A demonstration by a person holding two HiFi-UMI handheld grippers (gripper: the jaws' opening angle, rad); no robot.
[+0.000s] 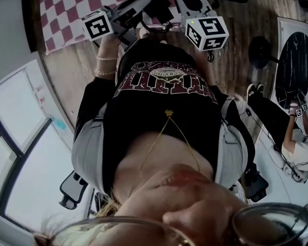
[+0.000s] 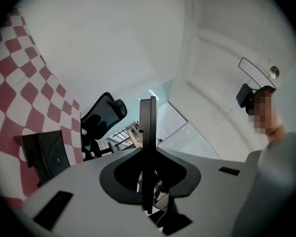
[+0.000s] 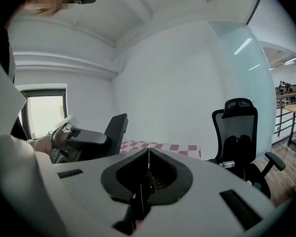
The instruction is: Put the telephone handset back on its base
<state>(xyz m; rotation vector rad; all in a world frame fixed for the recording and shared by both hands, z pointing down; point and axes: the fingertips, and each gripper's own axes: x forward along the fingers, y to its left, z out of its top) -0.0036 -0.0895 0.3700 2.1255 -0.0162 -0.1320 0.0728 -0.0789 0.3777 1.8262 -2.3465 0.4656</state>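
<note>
Left gripper (image 2: 148, 112) and right gripper (image 3: 147, 157): claws pressed together, nothing between. Only the head view shows both held out toward the checkered tablecloth (image 1: 66, 9). Only the left gripper view catches a dark boxy object (image 2: 45, 154) on it. The handset can't be made out.

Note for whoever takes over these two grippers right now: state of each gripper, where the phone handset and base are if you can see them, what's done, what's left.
Left gripper: jaws together, nothing between them.
Right gripper: jaws together, nothing between them.
Both are held in front of the person's chest, facing the red-and-white checkered cloth.
Handset and base: not in any view.
Done: nothing that can be confirmed.
Left: find the handset, grip it, and set it on the base.
</note>
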